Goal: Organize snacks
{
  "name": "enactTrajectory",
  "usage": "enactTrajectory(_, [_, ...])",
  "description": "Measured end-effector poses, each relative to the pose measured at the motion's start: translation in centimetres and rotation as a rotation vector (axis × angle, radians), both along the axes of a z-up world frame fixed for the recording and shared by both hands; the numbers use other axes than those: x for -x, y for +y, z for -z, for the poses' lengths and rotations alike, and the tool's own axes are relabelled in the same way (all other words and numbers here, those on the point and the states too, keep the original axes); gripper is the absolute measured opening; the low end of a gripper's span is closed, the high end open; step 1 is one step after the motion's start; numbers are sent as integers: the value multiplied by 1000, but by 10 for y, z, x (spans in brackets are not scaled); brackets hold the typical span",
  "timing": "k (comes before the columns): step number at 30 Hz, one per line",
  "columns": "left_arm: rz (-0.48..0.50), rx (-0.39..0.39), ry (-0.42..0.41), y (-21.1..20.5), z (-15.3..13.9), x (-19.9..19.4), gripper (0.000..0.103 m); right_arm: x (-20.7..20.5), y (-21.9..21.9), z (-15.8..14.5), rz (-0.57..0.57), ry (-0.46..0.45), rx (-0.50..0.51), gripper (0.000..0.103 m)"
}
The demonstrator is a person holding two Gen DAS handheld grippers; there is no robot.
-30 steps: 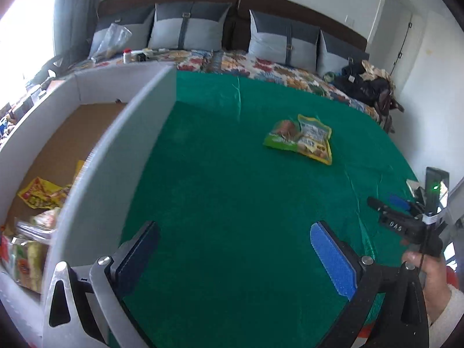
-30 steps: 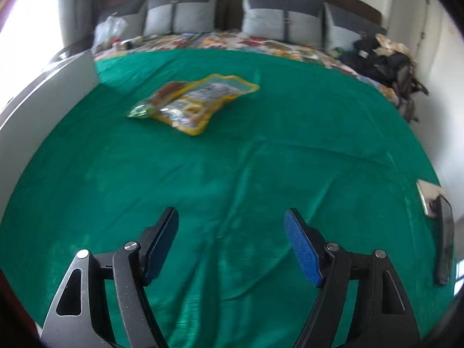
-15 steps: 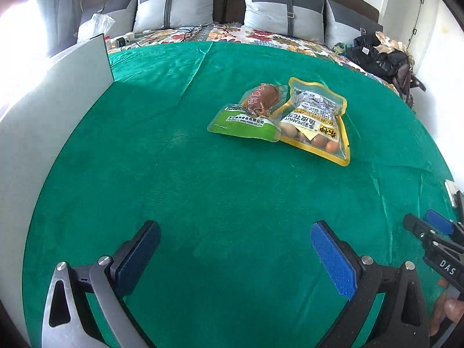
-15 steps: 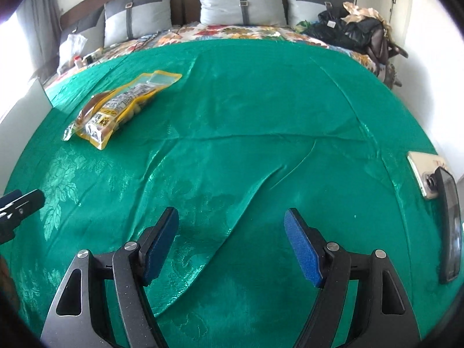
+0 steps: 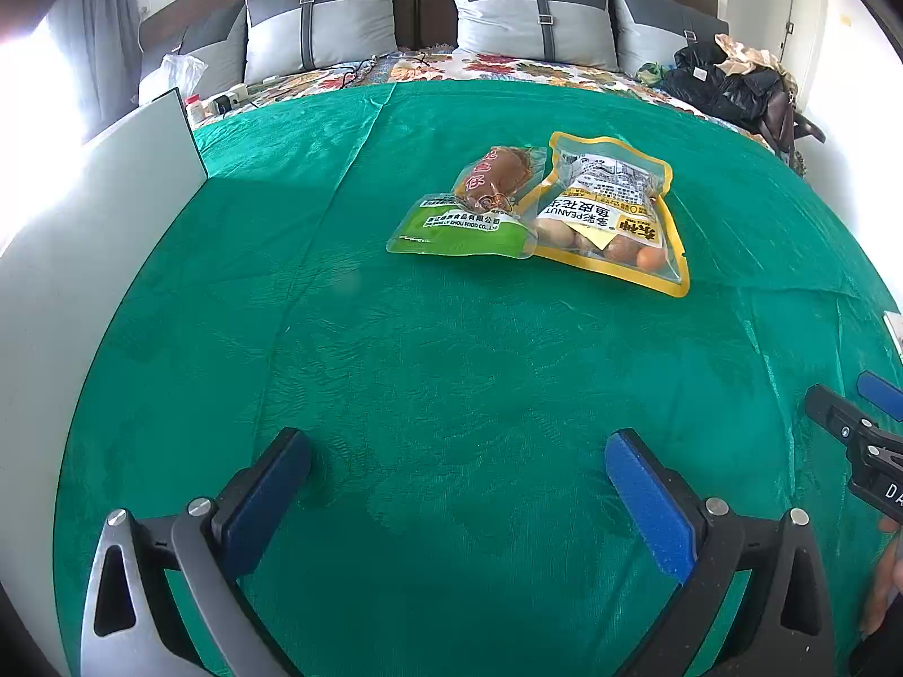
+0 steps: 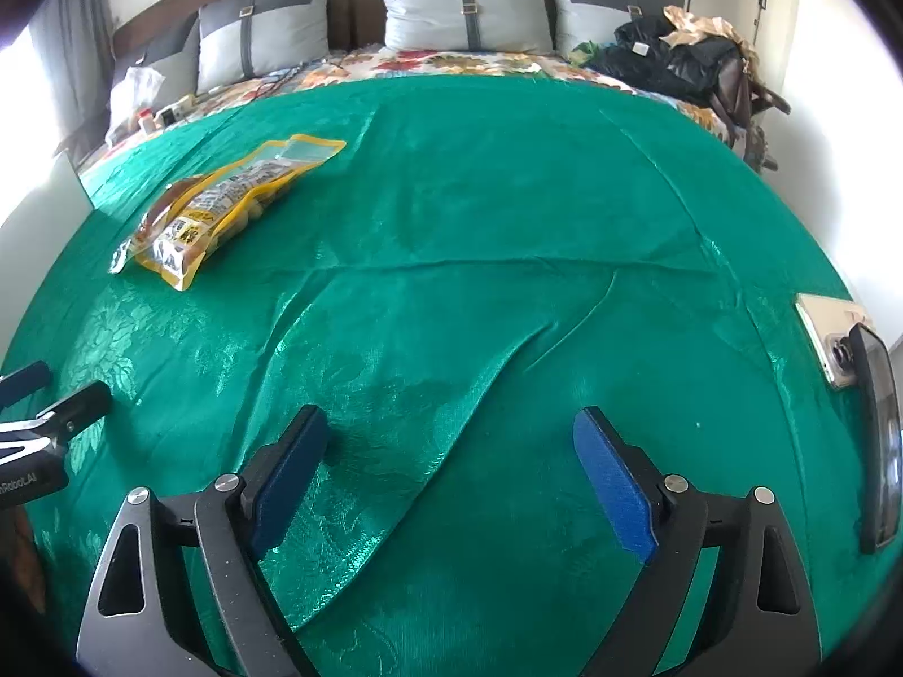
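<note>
Two snack packets side by side on bedspread, pillows behind

You've swung your left gripper away from the white box toward the two snack packets. Your right gripper jaws are opening wider, nothing between them.

Strong daylight from window at left, blown out to white in both views. Shiny green brocade bedspread evenly lit; sheen glints along its creases in right view. Soft shadows under blue-padded gripper fingers. Heavy fisheye bending; dark vignette at corners. Focus sharp, no motion blur; far grey pillows slightly soft.
</note>
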State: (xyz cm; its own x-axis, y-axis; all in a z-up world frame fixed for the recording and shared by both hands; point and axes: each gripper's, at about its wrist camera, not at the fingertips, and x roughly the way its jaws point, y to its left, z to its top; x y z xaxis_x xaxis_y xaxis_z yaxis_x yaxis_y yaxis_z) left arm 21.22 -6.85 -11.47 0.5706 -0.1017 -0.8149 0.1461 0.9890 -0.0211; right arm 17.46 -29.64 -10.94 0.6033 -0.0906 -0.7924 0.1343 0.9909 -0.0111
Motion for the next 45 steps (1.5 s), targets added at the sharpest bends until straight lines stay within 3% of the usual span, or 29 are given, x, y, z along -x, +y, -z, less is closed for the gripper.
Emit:
enactTrajectory(13, [0,1,0,0,0,0,103,0,1,0,-2,1,-2,94])
enactTrajectory(16, [41,9,29,0,-1,-1,103,0,1,0,-3,1,-3,94])
enactTrajectory(20, [27,107,-5,17,-26,-16,102,0,2,0,-3,1,-2,95])
enactTrajectory(23, [-4,163,-36,25,-51,-55,102,0,4,1,-4,3,-1,95])
enactTrajectory(26, [19,127,-22,15,-59,-102,101,0,6,2,-5,3,-2,96])
enactTrajectory(30, [56,30,50,-5,-43,-155,96,-1,6,2,-5,3,-2,96])
enactTrajectory(35, [93,-13,119,-17,-9,-175,94,0,5,1,-5,3,-1,96])
enactTrajectory(37, [131,-14,82,-20,-10,-166,80,0,5,1,-5,3,-2,96])
enactTrajectory(38, [156,-16,66,-21,-13,-163,58,0,5,1,-6,3,-2,96])
enactTrajectory(39, [175,-26,64,-23,-16,-160,45,-1,6,2,-7,4,-2,96])
enactTrajectory(41, [177,-29,78,-20,-20,-156,31,-1,8,2,-8,5,-1,97])
enactTrajectory(42, [173,-29,85,-17,-20,-149,27,-1,9,2,-8,5,-1,97])
enactTrajectory(45, [132,17,97,4,-21,-124,27,-1,9,2,-9,5,-1,97])
